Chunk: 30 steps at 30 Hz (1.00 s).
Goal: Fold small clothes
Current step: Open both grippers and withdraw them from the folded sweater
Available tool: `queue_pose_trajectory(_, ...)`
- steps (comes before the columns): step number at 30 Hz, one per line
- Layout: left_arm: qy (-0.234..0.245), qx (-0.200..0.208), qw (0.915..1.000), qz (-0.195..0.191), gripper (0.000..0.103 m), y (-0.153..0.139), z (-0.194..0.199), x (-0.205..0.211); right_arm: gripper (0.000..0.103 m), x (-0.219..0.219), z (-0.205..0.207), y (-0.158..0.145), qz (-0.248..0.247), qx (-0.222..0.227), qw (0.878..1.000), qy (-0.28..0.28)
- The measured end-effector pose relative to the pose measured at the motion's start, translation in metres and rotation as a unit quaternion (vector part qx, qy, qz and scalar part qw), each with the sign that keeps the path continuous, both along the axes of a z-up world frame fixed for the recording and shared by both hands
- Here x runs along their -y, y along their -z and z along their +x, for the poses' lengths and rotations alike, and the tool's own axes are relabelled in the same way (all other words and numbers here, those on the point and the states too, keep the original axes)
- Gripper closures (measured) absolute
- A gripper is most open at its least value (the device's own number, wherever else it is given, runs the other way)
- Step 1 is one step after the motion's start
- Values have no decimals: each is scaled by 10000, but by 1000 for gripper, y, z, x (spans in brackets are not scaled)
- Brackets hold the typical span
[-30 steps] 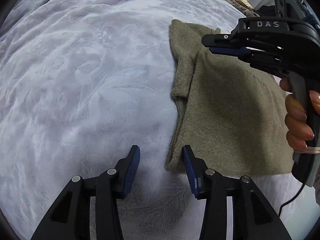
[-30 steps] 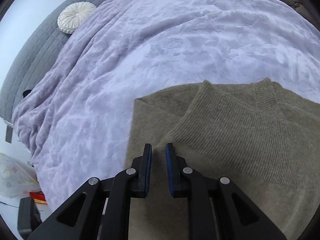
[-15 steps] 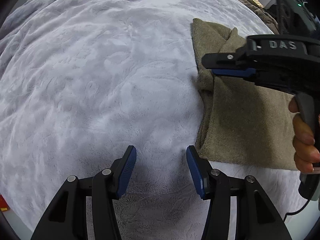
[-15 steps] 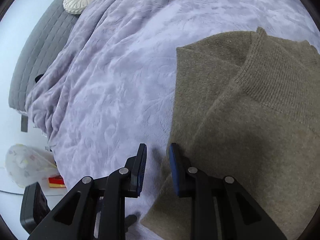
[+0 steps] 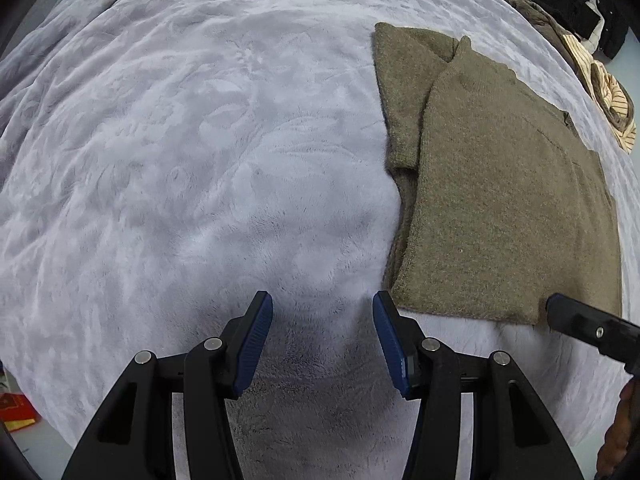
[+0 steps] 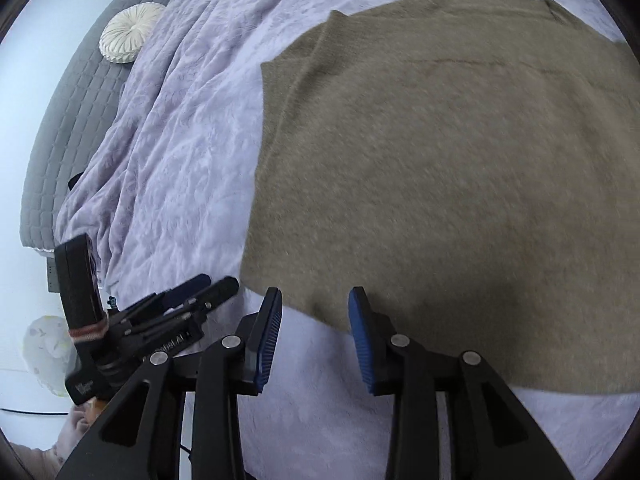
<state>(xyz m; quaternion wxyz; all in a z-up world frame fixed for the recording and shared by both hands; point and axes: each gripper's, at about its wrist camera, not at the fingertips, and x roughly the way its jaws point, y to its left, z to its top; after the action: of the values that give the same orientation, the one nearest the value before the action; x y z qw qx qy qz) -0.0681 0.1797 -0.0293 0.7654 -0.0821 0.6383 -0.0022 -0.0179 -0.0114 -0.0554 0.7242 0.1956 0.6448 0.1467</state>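
An olive knit sweater (image 5: 496, 184) lies folded flat on the lilac bedspread (image 5: 192, 152), one sleeve folded over its body. My left gripper (image 5: 322, 336) is open and empty over bare blanket, just left of the sweater's near corner. My right gripper (image 6: 314, 332) is open and empty at the sweater's (image 6: 440, 152) near hem edge. The left gripper also shows at the left of the right wrist view (image 6: 200, 288), and the right gripper's tip pokes into the left wrist view (image 5: 560, 308).
A heap of other clothes, striped and dark (image 5: 592, 40), lies at the far right of the bed. A grey quilted headboard (image 6: 80, 80) with a round white cushion (image 6: 130, 32) stands at the left. A bag (image 6: 44, 348) sits on the floor beside the bed.
My right gripper opened and pulled back from the sweater's far fold to its near hem. My left gripper drew back and left off the sweater's corner, still open.
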Motion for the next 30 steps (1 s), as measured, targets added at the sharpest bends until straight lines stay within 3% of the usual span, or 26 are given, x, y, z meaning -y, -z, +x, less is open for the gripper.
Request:
queue_pose_trajectory(2,41,-20,10000,18,44,0,-1,4,61,6,-11,4,59,-84,9998,148)
queue_pose_trajectory(3,55,-35,10000,31,33,0,-1,6,61,11,-16,5,87,-127,9996,219)
queue_pose_trajectory(4,47,-8,10000,15,7,0,-1,7,61,14,-20,7,99,-158,9994,277)
queue_pose_trajectory(5,15,80,10000,7,0,-3,-3,7,61,19,-23,8,130,-180,9992,338)
queue_pose_trajectory(13,224,-4,9995,207,0,1,-5,18,57,31,-41,15,311,-251,9976,570)
queue_pose_trajectory(17,315,-55,9991,263,0,4,-3,28,48,37,-47,16,354,-236,9966,702)
queue_pose_trajectory(24,438,-205,9986,212,0,14,-2,53,48,44,-54,22,540,-283,9936,955)
queue_pose_trajectory(30,375,-312,9987,168,0,24,-7,46,48,43,-56,25,686,-194,9915,1086)
